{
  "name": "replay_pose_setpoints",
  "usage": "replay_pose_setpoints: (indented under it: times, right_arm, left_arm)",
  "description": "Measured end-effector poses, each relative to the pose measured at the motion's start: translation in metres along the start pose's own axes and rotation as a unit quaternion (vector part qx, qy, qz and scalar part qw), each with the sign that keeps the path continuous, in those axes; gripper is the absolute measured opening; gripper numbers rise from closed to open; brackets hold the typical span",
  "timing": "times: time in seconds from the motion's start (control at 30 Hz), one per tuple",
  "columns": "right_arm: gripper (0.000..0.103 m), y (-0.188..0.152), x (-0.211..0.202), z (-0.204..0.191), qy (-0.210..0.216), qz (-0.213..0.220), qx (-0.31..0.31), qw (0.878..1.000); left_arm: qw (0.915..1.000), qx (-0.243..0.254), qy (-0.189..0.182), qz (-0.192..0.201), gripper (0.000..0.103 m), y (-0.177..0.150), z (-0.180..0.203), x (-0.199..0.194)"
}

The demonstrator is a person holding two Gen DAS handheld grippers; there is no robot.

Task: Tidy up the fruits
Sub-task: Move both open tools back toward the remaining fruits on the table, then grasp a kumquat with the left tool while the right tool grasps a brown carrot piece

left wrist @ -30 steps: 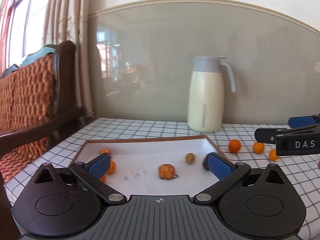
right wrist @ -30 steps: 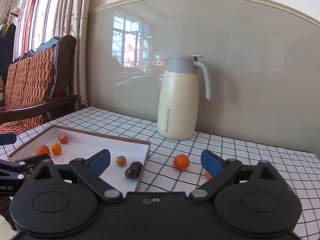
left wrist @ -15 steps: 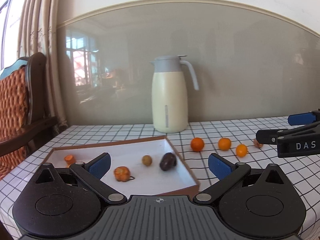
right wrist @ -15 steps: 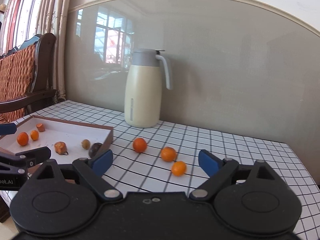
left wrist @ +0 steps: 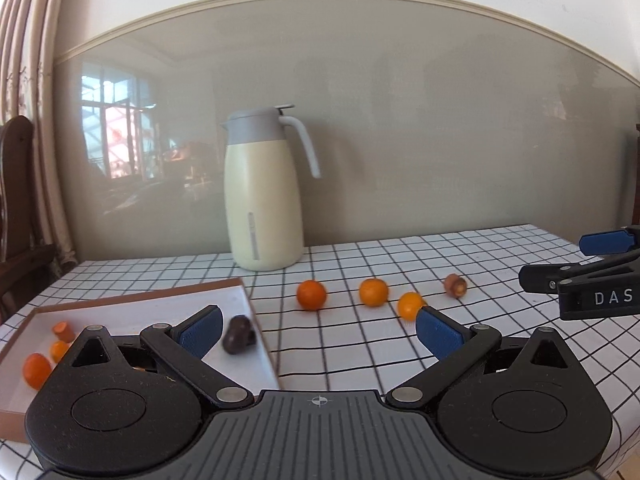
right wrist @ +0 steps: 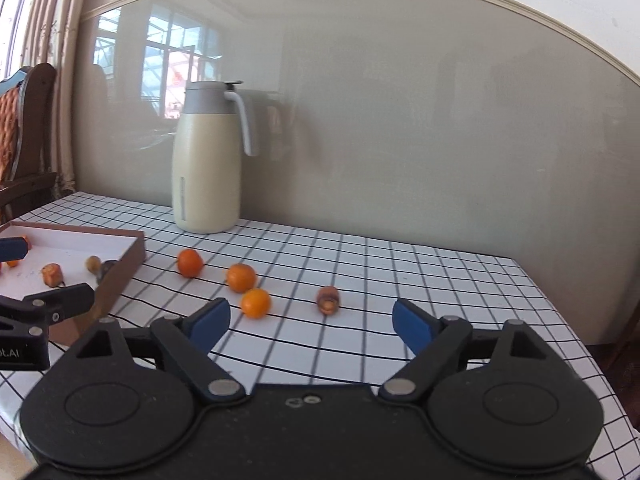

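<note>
A shallow white tray with a brown rim (left wrist: 248,300) (right wrist: 132,248) lies on the left of the checked table and holds several small fruits, among them a dark one (left wrist: 239,334). Three orange fruits (left wrist: 311,295) (left wrist: 373,291) (left wrist: 411,305) and a brownish one (left wrist: 455,284) lie on the cloth right of the tray; they also show in the right wrist view (right wrist: 190,263) (right wrist: 241,277) (right wrist: 256,302) (right wrist: 328,300). My left gripper (left wrist: 319,330) is open and empty above the tray's right edge. My right gripper (right wrist: 310,322) is open and empty, short of the brownish fruit.
A cream jug with a grey lid (left wrist: 262,196) (right wrist: 208,160) stands at the back against the wall. A wooden chair (right wrist: 24,136) and curtains are at the far left. The table's right edge (right wrist: 560,312) drops off on the right.
Both grippers have swung to the right. The tray has slid left in both views and the loose fruits on the cloth have come to the middle. Both jaws stay open.
</note>
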State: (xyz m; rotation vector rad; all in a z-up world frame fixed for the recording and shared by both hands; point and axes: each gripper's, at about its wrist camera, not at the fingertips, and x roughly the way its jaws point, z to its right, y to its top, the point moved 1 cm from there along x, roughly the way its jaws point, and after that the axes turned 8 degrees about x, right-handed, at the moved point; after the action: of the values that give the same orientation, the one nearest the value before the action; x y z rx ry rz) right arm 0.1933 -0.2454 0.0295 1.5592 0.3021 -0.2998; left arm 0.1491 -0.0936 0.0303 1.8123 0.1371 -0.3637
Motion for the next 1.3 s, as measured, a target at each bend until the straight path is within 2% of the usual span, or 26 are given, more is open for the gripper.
replay_pose_setpoints:
  times: [0.07, 0.1, 0.13, 0.17, 0.4, 0.53, 0.67, 0.8, 0.97, 1.17, 1.3]
  right_arm:
    - [0.081, 0.0, 0.002, 0.007, -0.005, 0.0, 0.002, 1.0]
    - [0.081, 0.0, 0.004, 0.01, -0.008, 0.0, 0.003, 1.0]
    - [0.08, 0.001, 0.006, 0.013, -0.009, 0.0, 0.003, 1.0]
    - [0.08, 0.001, 0.009, 0.015, -0.009, 0.0, 0.004, 1.0]
    - [0.074, 0.002, 0.038, 0.026, -0.008, -0.012, 0.007, 1.0]
    - [0.061, 0.002, 0.059, 0.03, 0.001, -0.026, 0.01, 1.0]
    - [0.055, 0.002, 0.081, 0.035, 0.013, -0.042, 0.021, 0.999]
    - [0.054, 0.003, 0.102, 0.035, 0.021, -0.055, 0.032, 0.998]
    - [0.051, 0.0, 0.125, 0.036, 0.025, -0.072, 0.044, 0.996]
    - [0.044, -0.002, 0.15, 0.034, 0.03, -0.089, 0.052, 0.994]
    - [0.042, -0.002, 0.162, 0.032, 0.035, -0.095, 0.058, 0.993]
  left_arm:
    - [1.0, 0.005, -0.005, -0.002, 0.102, 0.002, 0.009, 0.008]
    - [1.0, 0.005, -0.007, -0.003, 0.099, 0.003, 0.012, 0.011]
    - [1.0, 0.002, -0.007, -0.004, 0.088, 0.005, 0.016, 0.015]
    - [0.9999, 0.001, -0.01, -0.008, 0.085, 0.006, 0.02, 0.021]
    - [0.9991, 0.006, -0.032, -0.027, 0.083, 0.006, 0.052, 0.052]
    - [0.9982, 0.001, -0.04, -0.044, 0.078, 0.004, 0.064, 0.073]
    - [0.9972, -0.003, -0.043, -0.062, 0.074, 0.004, 0.073, 0.096]
    - [0.9959, -0.002, -0.047, -0.077, 0.061, 0.006, 0.079, 0.125]
    - [0.9942, 0.005, -0.062, -0.088, 0.059, 0.007, 0.088, 0.151]
    - [0.9909, -0.006, -0.078, -0.11, 0.046, 0.011, 0.09, 0.178]
    - [0.9882, -0.007, -0.092, -0.122, 0.04, 0.013, 0.093, 0.192]
